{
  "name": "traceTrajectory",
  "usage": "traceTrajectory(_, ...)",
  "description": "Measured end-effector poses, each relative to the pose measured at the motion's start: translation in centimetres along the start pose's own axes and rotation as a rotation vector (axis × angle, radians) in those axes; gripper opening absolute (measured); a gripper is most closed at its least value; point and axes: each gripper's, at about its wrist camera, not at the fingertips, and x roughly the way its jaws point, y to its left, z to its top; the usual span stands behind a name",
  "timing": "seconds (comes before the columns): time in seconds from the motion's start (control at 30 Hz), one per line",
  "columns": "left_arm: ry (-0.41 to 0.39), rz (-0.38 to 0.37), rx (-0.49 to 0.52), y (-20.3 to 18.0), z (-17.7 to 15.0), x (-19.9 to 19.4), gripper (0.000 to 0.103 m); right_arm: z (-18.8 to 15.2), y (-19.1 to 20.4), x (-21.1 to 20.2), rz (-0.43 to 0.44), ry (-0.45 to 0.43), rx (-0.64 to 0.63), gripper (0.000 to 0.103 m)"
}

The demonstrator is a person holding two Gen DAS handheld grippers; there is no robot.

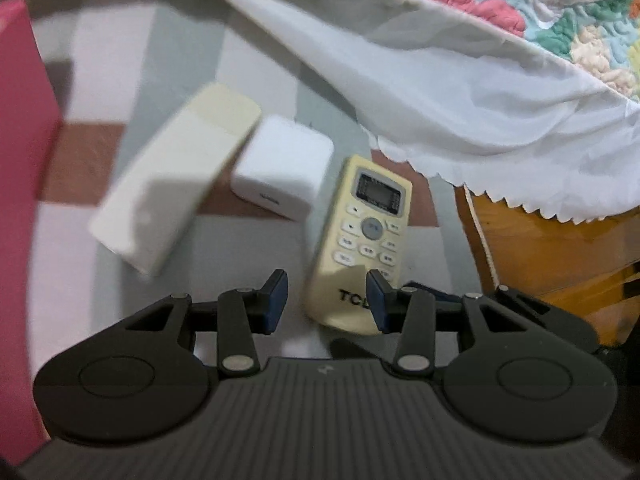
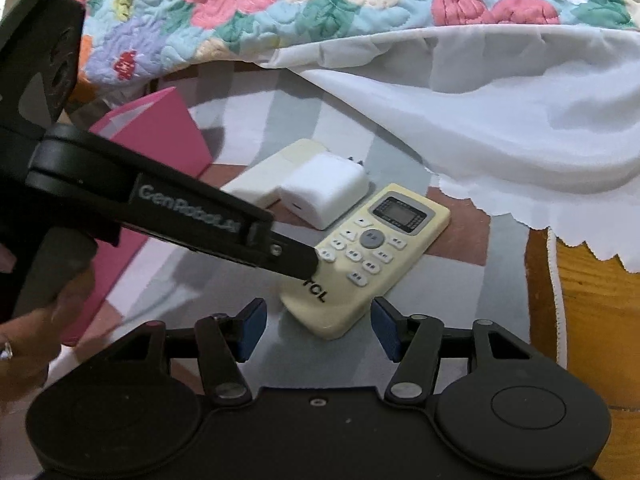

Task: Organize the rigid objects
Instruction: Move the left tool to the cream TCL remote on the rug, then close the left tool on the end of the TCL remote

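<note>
Landmark: cream-yellow plastic TCL air-conditioner remote (image 1: 362, 236), flat on the checked pastel floor mat (image 1: 100, 64), face up, screen end away from both cameras.

Neighbours: white cube-shaped wall charger (image 1: 282, 168) just beyond the remote's screen end and to its left; off-white oblong plastic case (image 1: 172, 188) left of the charger, touching it as far as I can tell; pink flat box (image 1: 20, 160) farther left still. White scalloped bed sheet (image 1: 460, 92) and floral quilt (image 1: 540, 4) hang beyond and to the right of the remote; orange wooden bed frame (image 1: 540, 248) right of it.

Left gripper (image 1: 328, 300): jaws apart, straddling the remote's logo end. Right pad overlaps the remote's edge in view; contact not confirmed. Nothing clamped.

Right gripper (image 2: 318, 330): jaws apart, empty, hovering just short of the logo end.

Handling (judgement): remote likely light, rigid, smooth and somewhat slippery. Best taken across the narrow width at the plain lower body, off the buttons. Little crush risk; sliding out of the pads is the main concern.

Right wrist view only: left gripper body seen from outside, its tip lying over the remote near the logo; charger prongs pointing away from the remote; part of the person's hand (image 2: 24, 344).

Left wrist view only: the case's full length, and the left pads' alignment either side of the remote.
</note>
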Motion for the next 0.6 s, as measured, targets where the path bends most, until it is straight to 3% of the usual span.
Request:
traceTrajectory(0.13,0.061,-0.135,-0.030,-0.1,-0.9,0.3,0.031,-0.5,-0.3,0.3,-0.034,-0.004,-0.011,0.071)
traceTrajectory(0.17,0.063,-0.162,-0.034,-0.2,-1.2,0.1,0.031,-0.7,-0.3,0.1,-0.034,-0.013,-0.009,0.079)
traceTrajectory(0.27,0.097,-0.180,-0.033,-0.5,-2.1,0.0,0.031,-1.3,-0.1,-0.4,-0.041,0.004,-0.028,0.082)
traceTrajectory(0.47,0.214,-0.315,-0.222,1.1,-4.1,0.8,0.031,-2.9,1.9,-1.7,-0.106,0.062,-0.130,0.083)
traceTrajectory(0.6,0.193,-0.319,-0.276,1.5,-4.3,0.9,0.031,-3.5,1.7,-2.1,-0.101,0.057,-0.131,0.084)
